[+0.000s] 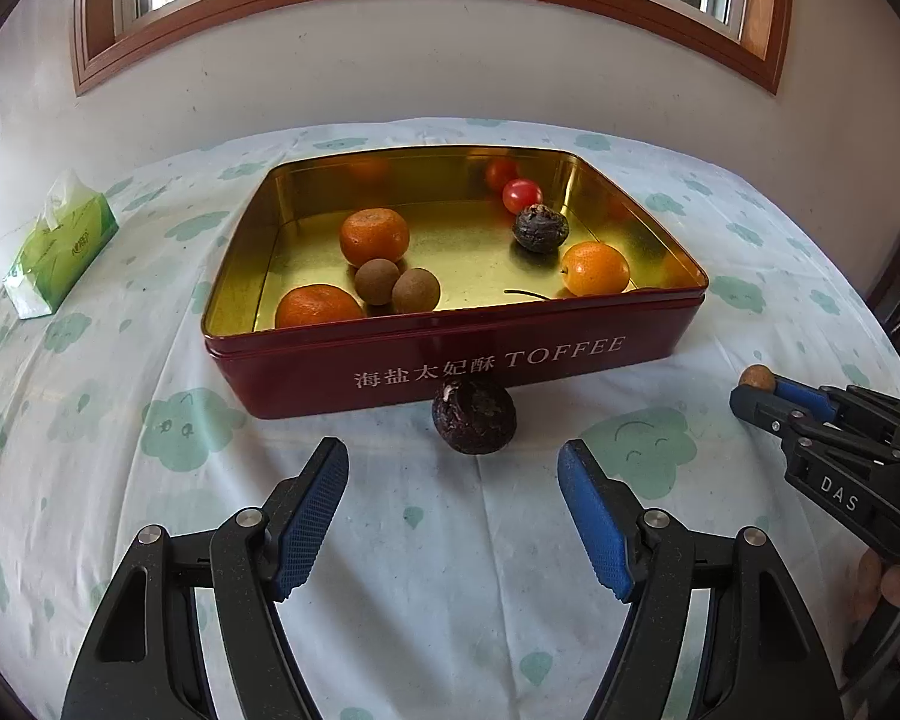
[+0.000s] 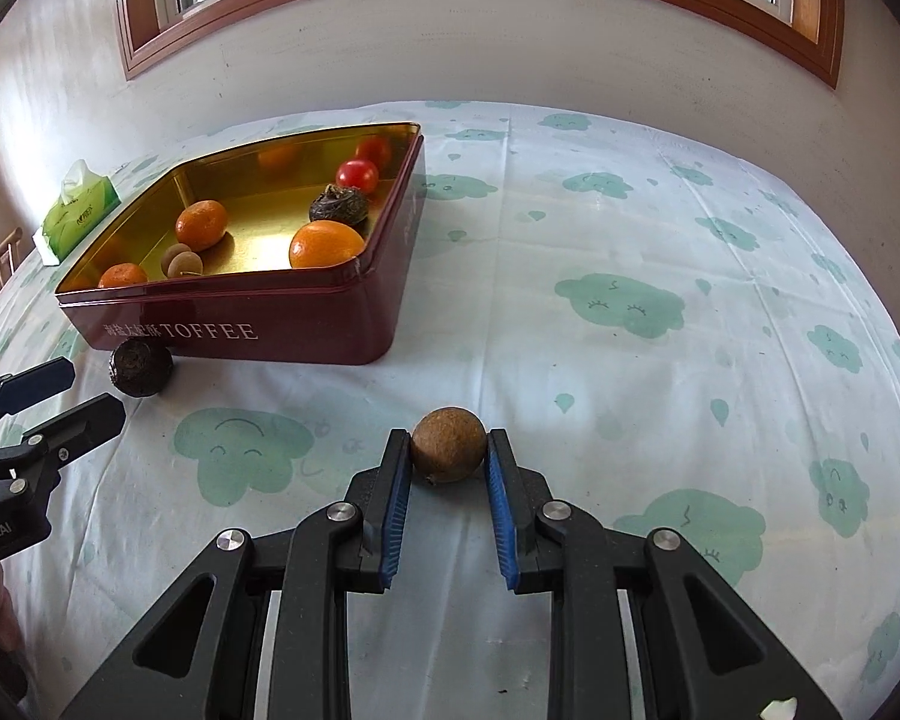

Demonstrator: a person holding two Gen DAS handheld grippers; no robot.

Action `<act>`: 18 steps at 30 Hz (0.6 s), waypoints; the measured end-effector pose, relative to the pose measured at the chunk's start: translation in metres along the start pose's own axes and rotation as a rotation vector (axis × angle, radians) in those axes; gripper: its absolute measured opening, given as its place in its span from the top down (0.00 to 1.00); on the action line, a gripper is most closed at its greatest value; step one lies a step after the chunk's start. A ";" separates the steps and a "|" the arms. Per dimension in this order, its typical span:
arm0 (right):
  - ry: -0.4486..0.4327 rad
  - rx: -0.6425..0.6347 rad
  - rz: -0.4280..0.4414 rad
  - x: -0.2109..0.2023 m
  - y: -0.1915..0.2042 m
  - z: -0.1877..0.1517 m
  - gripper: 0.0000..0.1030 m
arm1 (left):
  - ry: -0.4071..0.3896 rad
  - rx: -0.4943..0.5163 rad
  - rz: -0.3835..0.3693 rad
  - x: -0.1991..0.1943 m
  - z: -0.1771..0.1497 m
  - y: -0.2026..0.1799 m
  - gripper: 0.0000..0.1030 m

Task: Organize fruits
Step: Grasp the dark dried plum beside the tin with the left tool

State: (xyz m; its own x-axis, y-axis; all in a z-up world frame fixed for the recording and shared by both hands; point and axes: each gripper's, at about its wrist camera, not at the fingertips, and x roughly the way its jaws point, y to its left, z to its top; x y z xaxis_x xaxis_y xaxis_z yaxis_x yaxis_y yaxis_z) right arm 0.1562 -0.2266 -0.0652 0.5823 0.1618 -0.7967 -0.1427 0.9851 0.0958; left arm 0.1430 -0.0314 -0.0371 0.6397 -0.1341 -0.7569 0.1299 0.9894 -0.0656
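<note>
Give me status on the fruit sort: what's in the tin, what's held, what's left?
Done: seven fruits already sit in the red toffee tin.
In hand: the right claw is shut on a brown longan, not yet over the tin.
Left: the dark wrinkled fruit on the cloth against the tin's front wall; the open left claw faces it.

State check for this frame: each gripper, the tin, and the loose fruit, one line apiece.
left gripper: open, empty, aimed at the dark wrinkled fruit.
right gripper: shut on the brown longan.
toffee tin: lidless, holding fruit.
dark wrinkled fruit: on the cloth, against the tin's front wall.
tissue pack: open, tissue sticking out.
</note>
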 end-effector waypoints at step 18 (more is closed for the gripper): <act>-0.003 0.025 0.021 -0.001 -0.007 -0.001 0.78 | 0.047 -0.009 0.020 0.026 0.012 -0.008 0.45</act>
State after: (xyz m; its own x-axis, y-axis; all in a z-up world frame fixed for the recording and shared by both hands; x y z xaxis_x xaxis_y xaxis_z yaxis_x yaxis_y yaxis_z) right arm 0.1561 -0.2334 -0.0660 0.5814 0.1827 -0.7928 -0.1352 0.9826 0.1274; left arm 0.1680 -0.0430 -0.0484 0.6057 -0.1113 -0.7879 0.1105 0.9923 -0.0552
